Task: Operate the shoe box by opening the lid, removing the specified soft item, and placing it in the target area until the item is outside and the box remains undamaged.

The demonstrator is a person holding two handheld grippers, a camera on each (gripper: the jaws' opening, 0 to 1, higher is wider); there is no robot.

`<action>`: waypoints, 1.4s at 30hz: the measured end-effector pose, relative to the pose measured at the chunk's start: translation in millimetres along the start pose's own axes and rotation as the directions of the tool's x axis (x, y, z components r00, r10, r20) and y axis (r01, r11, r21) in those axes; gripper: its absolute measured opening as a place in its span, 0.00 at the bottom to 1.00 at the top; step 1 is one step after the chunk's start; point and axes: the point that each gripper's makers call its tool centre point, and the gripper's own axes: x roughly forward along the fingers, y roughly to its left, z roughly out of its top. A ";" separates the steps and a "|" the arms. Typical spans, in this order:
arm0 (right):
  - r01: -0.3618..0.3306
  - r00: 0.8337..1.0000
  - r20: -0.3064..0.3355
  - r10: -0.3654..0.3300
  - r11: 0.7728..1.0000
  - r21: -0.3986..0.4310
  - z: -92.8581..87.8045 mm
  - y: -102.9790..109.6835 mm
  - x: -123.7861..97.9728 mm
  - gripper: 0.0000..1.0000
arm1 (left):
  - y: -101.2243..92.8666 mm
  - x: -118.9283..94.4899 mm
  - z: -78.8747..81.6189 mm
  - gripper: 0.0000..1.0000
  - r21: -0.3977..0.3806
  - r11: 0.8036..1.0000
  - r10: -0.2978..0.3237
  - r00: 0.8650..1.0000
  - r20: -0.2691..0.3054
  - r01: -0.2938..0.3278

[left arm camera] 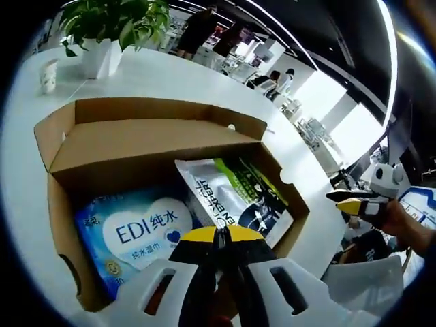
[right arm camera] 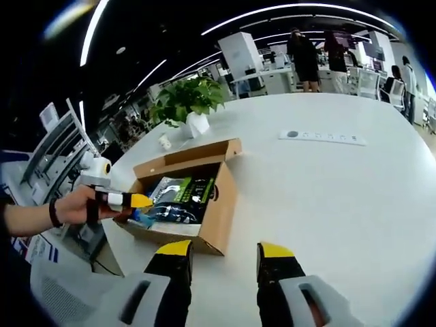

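Right gripper view: left gripper reaches into shoe box.

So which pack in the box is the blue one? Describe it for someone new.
On the white table sits an open cardboard shoe box. Inside lie two soft packs side by side. The wet wipes pack is the light blue one with a white heart reading "EDI"; its neighbour, the silver pouch, is green and black.

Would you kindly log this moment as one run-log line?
shoe box: lid open | left gripper: shut, over blue wipes pack | right gripper: open, above table | green pouch: inside box
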 end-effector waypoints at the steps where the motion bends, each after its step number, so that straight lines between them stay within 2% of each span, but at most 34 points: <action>1: -0.003 1.000 -0.002 0.003 1.000 -0.001 0.3 2.0 1.6 0.34 | -0.2 0.1 -0.1 0.01 0.002 1.000 0.001 1.000 0.001 -0.001; 15: -0.039 0.999 -0.011 0.039 0.999 -0.020 7.6 17.7 15.7 0.34 | 5.8 -6.5 -0.5 0.00 0.016 1.000 0.009 1.000 0.003 -0.009; 29: -0.102 0.994 -0.038 0.100 0.993 -0.053 10.7 47.6 38.7 0.34 | 13.8 -12.1 -3.5 0.00 0.018 1.000 0.012 1.000 0.001 -0.012; 35: -0.132 0.991 -0.028 0.131 0.991 -0.039 17.1 59.7 47.8 0.33 | 18.8 -15.9 -6.4 0.00 0.009 1.000 0.015 1.000 0.002 -0.015; 42: -0.153 0.987 -0.055 0.150 0.987 -0.052 14.9 70.4 62.5 0.32 | 22.8 -19.6 -10.1 0.00 -0.001 1.000 0.016 1.000 0.004 -0.016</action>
